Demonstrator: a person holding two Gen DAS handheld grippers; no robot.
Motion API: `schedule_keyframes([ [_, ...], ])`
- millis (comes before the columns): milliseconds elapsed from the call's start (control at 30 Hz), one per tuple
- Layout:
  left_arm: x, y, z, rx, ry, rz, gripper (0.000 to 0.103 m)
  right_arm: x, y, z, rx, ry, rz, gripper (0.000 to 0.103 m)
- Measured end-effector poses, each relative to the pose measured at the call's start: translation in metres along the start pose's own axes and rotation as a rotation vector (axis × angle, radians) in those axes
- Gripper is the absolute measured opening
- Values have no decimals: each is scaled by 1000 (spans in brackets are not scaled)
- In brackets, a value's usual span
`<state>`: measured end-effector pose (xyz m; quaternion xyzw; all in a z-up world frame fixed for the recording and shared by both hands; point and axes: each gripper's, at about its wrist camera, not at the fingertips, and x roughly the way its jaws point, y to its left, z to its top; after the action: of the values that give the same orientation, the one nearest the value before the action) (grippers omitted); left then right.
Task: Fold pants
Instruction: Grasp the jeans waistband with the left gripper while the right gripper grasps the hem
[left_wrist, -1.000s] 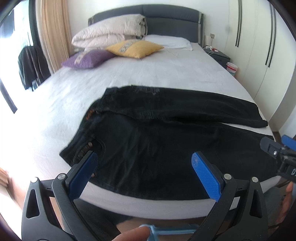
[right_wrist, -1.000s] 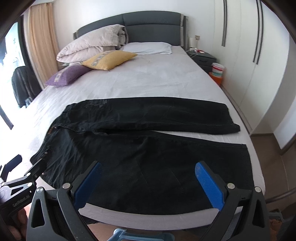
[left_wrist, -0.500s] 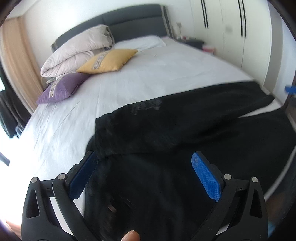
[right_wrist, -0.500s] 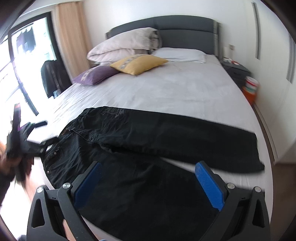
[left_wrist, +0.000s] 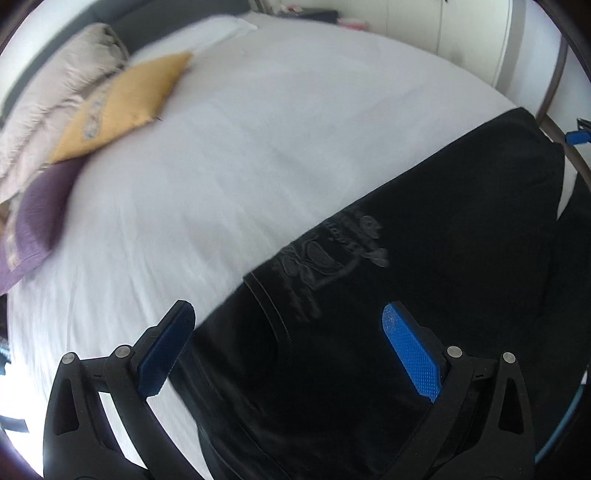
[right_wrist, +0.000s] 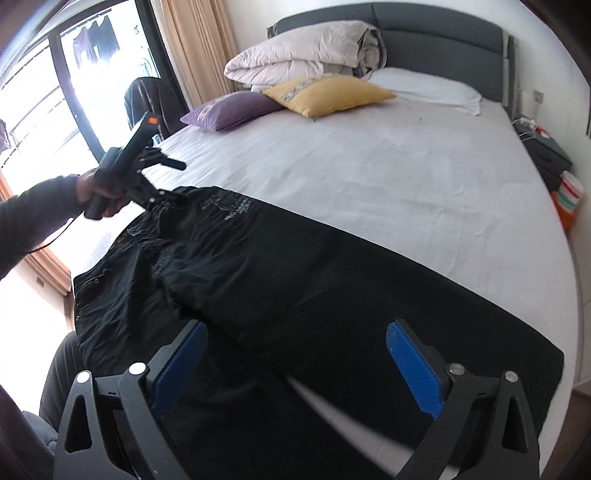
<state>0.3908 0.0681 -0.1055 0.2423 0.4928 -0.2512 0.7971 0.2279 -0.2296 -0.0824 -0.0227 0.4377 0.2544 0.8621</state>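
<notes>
Black pants (right_wrist: 295, 280) lie spread across the near part of the white bed (right_wrist: 388, 166), waist at the left, legs running right. In the left wrist view the pants (left_wrist: 406, 277) fill the lower right, with a grey embroidered patch. My left gripper (left_wrist: 288, 347) is open, low over the far waist corner; it also shows in the right wrist view (right_wrist: 162, 181), held by a hand. My right gripper (right_wrist: 295, 365) is open and empty above the pants' near leg.
A yellow cushion (right_wrist: 328, 94), a purple cushion (right_wrist: 232, 109), a white pillow (right_wrist: 424, 90) and a folded duvet (right_wrist: 306, 55) lie at the headboard. A nightstand (right_wrist: 543, 151) and a striped bucket (right_wrist: 569, 199) stand right of the bed. A window is at left.
My left gripper has moved forward and down over the waist's far corner. My right gripper has moved in low over the near leg. Both stay open.
</notes>
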Motion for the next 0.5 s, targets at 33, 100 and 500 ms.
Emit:
schedule_keyframes([
  [33, 6, 2, 3, 16, 10, -11, 102, 5, -5, 2, -6, 7, 10, 97],
  [100, 24, 14, 12, 45, 46, -61, 96, 17, -15, 8, -26, 26, 32, 97],
  [500, 99, 62, 27, 18, 234, -327, 75, 66, -55, 52, -106, 76, 166, 97],
])
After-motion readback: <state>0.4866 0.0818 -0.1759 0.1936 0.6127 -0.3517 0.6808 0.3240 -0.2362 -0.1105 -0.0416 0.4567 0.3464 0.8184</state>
